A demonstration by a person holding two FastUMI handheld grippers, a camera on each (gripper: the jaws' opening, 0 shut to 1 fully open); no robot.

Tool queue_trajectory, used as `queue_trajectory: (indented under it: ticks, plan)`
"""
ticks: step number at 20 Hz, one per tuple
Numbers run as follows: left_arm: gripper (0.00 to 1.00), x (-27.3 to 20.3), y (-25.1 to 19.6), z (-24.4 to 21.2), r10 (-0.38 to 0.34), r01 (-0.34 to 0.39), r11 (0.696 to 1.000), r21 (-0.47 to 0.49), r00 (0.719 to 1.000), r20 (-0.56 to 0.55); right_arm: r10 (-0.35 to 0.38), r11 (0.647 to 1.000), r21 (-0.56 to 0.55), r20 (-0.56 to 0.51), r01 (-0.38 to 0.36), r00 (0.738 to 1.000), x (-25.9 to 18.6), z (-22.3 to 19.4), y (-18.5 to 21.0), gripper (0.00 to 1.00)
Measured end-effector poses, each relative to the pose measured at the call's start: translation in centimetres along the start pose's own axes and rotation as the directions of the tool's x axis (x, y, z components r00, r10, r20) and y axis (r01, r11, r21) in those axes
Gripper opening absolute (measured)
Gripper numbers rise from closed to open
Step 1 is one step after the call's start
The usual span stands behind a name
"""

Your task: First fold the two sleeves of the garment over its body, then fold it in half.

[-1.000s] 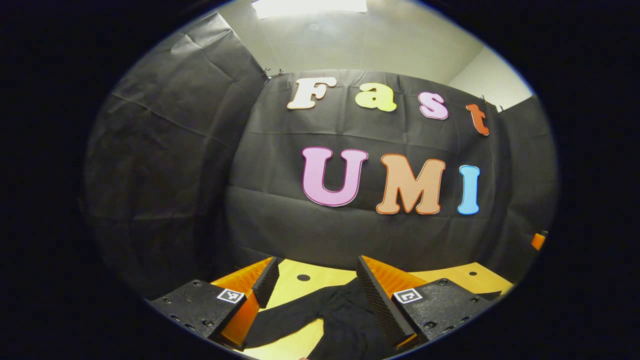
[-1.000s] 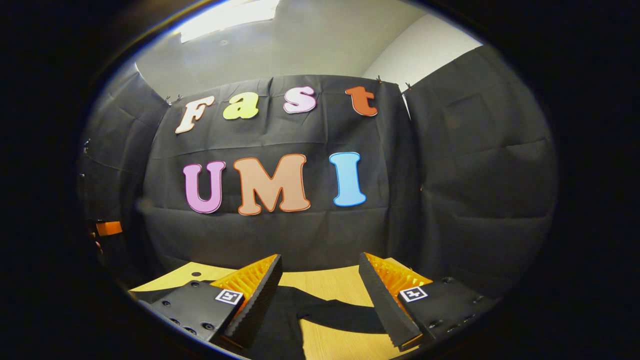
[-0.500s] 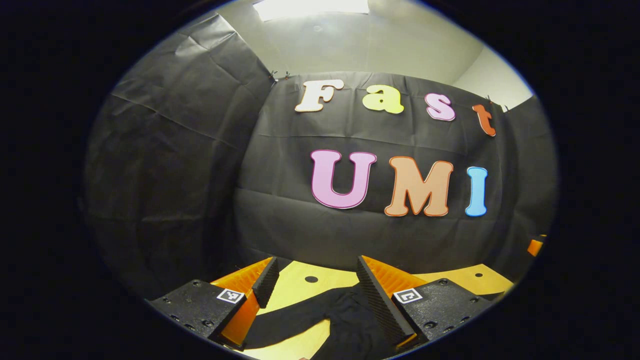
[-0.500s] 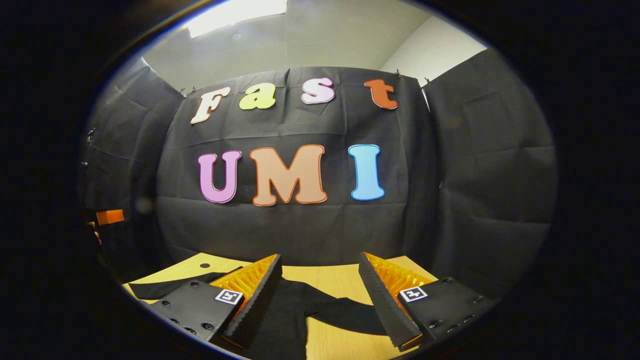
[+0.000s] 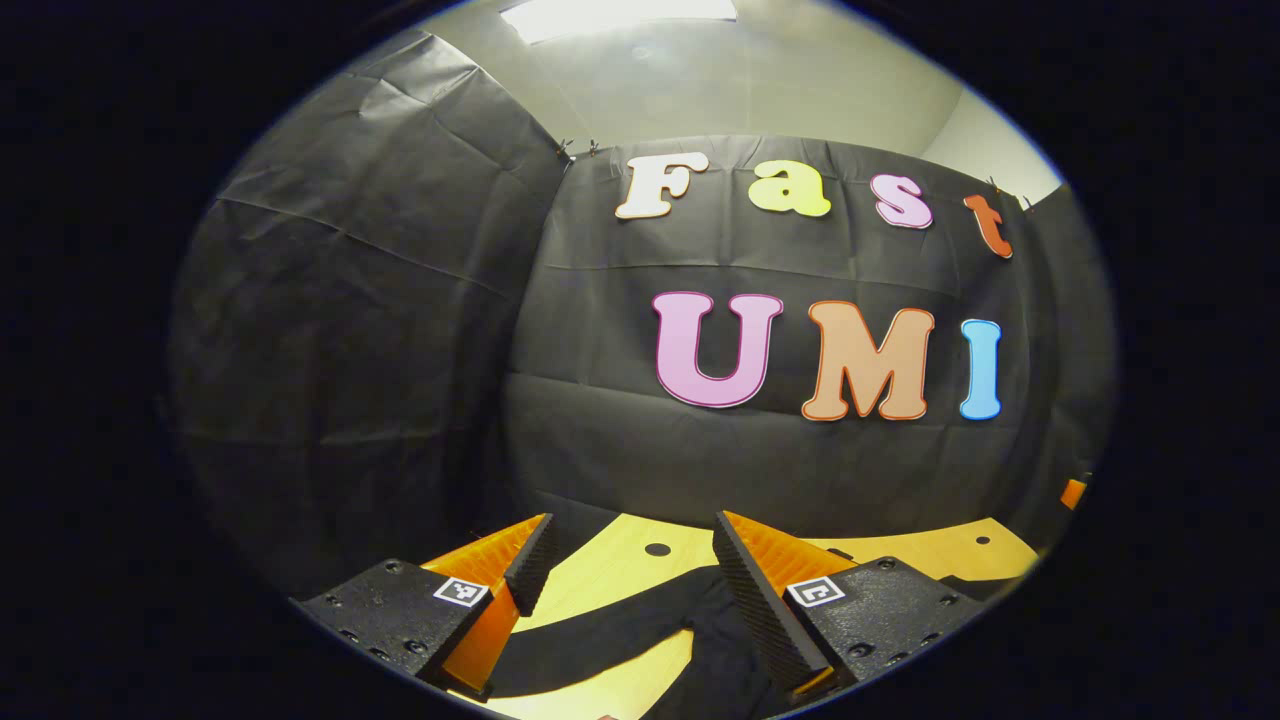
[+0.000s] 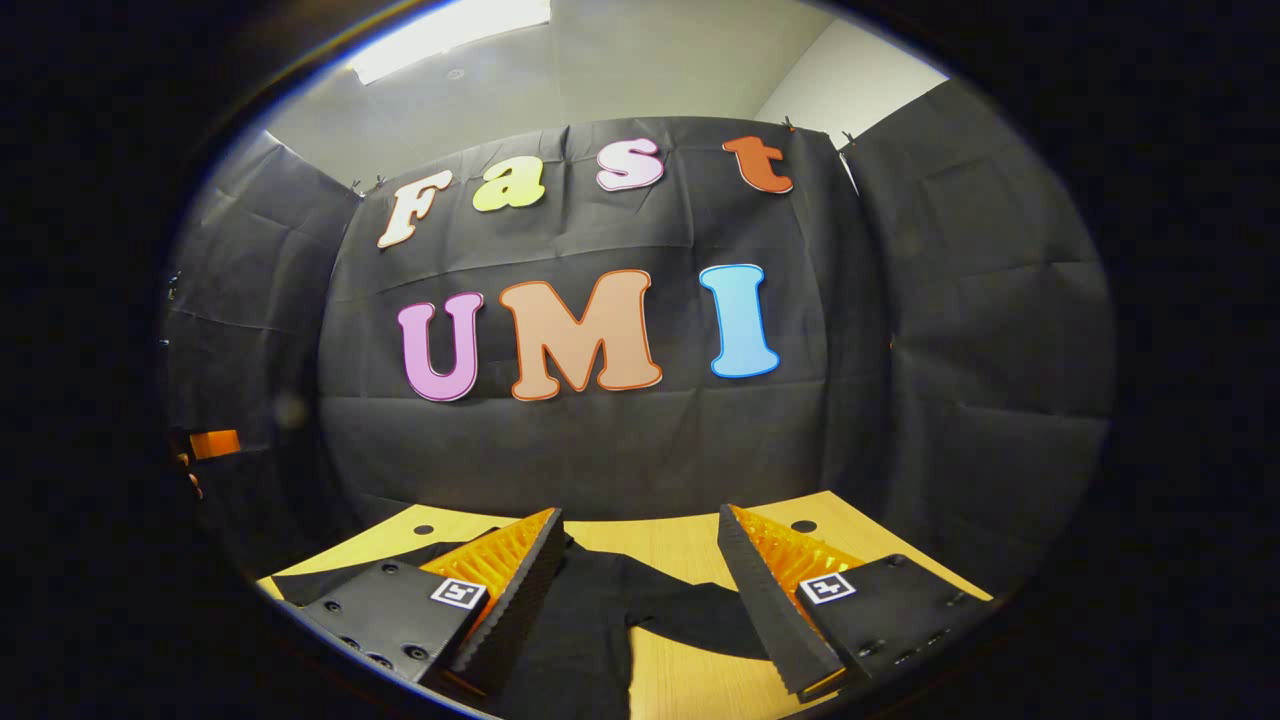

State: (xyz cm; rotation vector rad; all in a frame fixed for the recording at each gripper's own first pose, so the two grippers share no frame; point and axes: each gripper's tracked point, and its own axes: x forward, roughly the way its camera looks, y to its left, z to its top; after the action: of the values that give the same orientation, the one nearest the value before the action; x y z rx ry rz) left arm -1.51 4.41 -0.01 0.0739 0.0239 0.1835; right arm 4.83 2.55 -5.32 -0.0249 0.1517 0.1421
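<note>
Left gripper (image 5: 625, 555): jaws apart, empty, above the table (image 5: 620, 560).
Right gripper (image 6: 640, 550): jaws apart, empty.
Garment (image 6: 590, 620): black, flat beneath both, sleeves spread.

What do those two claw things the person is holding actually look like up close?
Each gripper, left and right, has two wedge-shaped fingers: bright orange ribbed plastic, faced inside with black, finely toothed pads. Each finger sits on a black, speckled block with round screw holes and a small square black-and-white marker. An orange part of the left gripper shows in the right gripper view.
</note>
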Motion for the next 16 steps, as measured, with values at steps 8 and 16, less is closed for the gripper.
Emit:
queue_trajectory:
  ticks: [8,16]
  plan:
    - [0.92,-0.2,0.4,-0.2,0.03,-0.03,0.999,0.023,0.999,-0.016,-0.138,0.989,-0.055,-0.064,0.135,0.988,1.4,-3.1,-9.5,0.98]
    - [0.91,-0.6,1.4,-0.7,0.081,-0.079,0.995,0.064,0.996,-0.04,-0.254,0.965,-0.009,-0.273,0.262,0.928,4.4,-13.0,-19.6,0.98]
